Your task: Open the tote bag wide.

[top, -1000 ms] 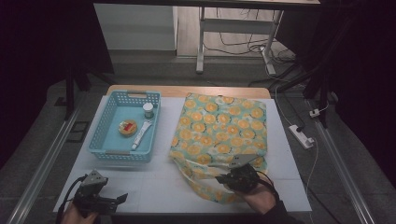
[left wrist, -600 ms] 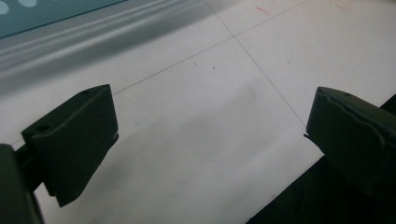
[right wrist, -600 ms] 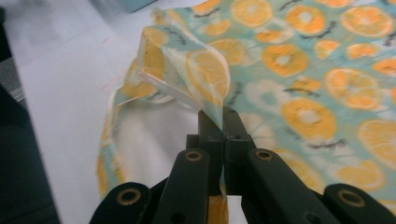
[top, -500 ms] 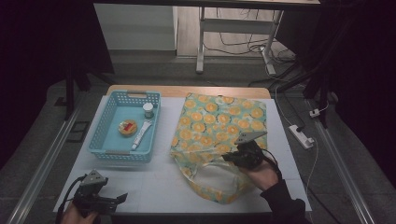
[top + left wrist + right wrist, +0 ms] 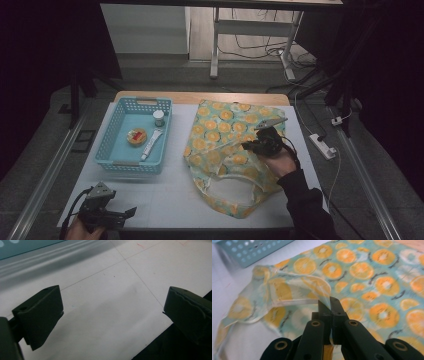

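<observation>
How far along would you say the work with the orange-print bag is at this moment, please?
Done: the right gripper is shut on the bag's handle, lifted off the orange-print bag. In hand: that pull, which holds the bag's mouth open. Left: probably loading, since the tube, small jar and round tin lie in the blue basket, and the left gripper waits open over the table.

Teal cloth bag [image 5: 227,135] printed with orange slices, lying flat on the white surface [image 5: 160,200], right of centre, one edge lifted and folded over, near opening gaping, handle loop slack
</observation>
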